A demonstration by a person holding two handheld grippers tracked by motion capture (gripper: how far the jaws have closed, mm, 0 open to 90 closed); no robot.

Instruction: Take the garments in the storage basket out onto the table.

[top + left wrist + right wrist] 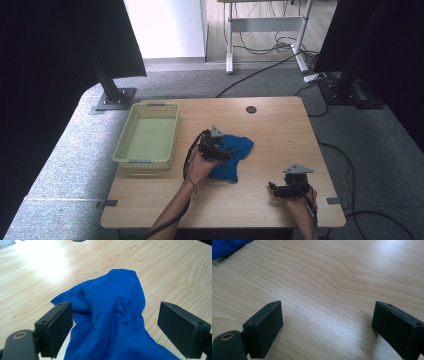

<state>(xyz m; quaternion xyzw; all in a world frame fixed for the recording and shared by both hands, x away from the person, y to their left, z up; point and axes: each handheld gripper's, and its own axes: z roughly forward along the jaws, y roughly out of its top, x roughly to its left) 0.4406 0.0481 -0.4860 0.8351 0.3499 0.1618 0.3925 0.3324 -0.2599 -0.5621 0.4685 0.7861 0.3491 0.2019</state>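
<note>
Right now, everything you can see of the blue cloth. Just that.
The blue cloth is a plain, bright blue piece of soft fabric with no print or label visible. It lies crumpled on the wooden table near its middle, to the right of the green basket and apart from it. A raised fold runs between the open jaws of the left gripper, which are not clamped on it. The right gripper is well clear of it.
</note>
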